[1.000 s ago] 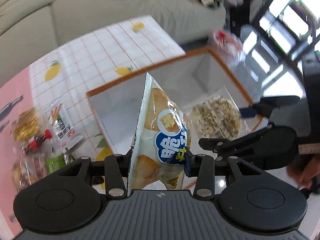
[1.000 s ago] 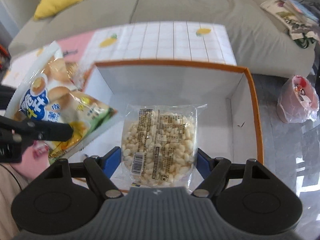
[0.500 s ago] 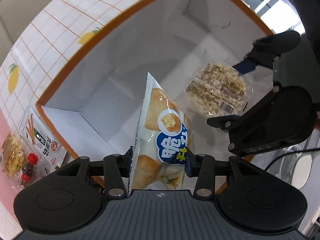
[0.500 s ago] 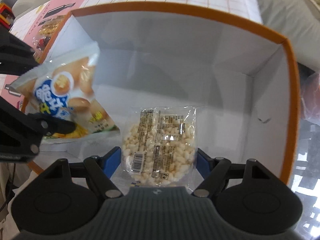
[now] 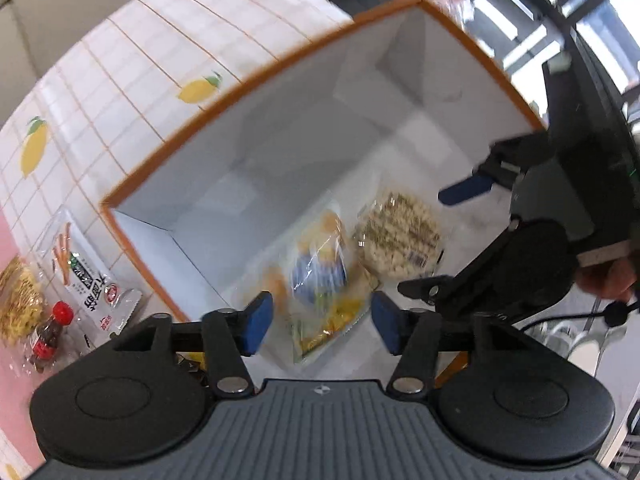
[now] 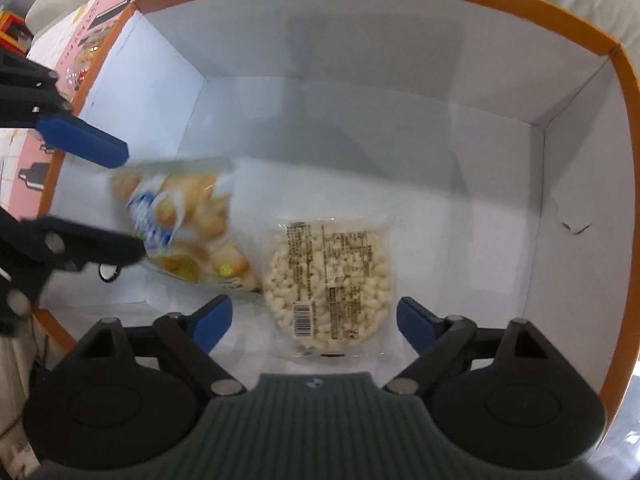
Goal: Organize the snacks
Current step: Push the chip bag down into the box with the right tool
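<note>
Two snack packs [image 6: 328, 276] in box [image 6: 576, 184] — grippers open.

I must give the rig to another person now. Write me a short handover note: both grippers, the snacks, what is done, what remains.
Left gripper: open, jaws just opened, chip bag released below them.
Right gripper: open, jaws just widened, puffed-rice pack free between them.
Both snacks are in the orange-rimmed box, side by side.
Left outside on the tablecloth: stick-snack packet, small red-capped bottle, yellow snack bag.
</note>
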`<move>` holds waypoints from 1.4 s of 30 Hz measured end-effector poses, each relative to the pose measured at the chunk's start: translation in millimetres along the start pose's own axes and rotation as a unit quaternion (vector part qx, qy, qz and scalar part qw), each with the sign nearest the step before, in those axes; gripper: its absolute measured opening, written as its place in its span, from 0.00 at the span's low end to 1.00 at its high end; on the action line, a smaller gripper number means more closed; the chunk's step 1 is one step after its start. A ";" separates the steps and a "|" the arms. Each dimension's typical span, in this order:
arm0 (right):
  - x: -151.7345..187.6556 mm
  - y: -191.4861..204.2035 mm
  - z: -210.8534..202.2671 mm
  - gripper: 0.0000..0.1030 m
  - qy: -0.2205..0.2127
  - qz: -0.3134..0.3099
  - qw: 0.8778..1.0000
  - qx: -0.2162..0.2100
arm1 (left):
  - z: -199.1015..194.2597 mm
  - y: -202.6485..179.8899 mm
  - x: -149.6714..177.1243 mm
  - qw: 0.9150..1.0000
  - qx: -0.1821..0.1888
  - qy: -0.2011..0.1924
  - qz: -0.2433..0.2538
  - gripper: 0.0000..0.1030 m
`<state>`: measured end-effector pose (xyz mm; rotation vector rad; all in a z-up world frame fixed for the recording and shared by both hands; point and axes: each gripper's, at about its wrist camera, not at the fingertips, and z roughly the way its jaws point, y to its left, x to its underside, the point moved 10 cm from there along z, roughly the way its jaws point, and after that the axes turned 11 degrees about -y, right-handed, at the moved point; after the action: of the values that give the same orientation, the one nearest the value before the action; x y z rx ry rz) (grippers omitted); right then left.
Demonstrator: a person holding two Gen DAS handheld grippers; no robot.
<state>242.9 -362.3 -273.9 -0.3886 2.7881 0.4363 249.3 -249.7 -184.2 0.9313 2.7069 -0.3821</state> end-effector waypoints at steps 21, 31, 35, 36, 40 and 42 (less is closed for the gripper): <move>-42.7 45.8 -21.6 0.23 -0.114 0.061 0.991 -0.024 | -79.7 57.7 22.1 0.977 -0.066 -0.156 -0.127 0.48; -52.2 56.7 22.0 0.15 -0.077 0.061 0.995 0.006 | -85.5 100.2 68.8 0.966 -0.076 -0.158 -0.190 0.48; -51.7 61.8 23.8 0.17 -0.070 0.046 0.996 0.025 | -82.4 107.2 85.4 0.964 -0.077 -0.151 -0.204 0.48; -50.8 63.1 24.2 0.17 -0.067 0.044 0.996 0.028 | -80.5 108.1 90.1 0.964 -0.076 -0.146 -0.207 0.48; -46.2 66.7 24.7 0.19 -0.049 0.048 0.997 0.036 | -82.6 111.0 106.0 0.962 -0.077 -0.140 -0.219 0.48; -42.1 68.0 22.8 0.19 -0.038 0.053 0.997 0.039 | -87.4 111.9 112.6 0.961 -0.078 -0.143 -0.222 0.48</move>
<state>266.4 -283.2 -263.8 -0.2023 2.7506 0.3563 220.4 -72.9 -156.8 0.1981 2.6038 -0.3462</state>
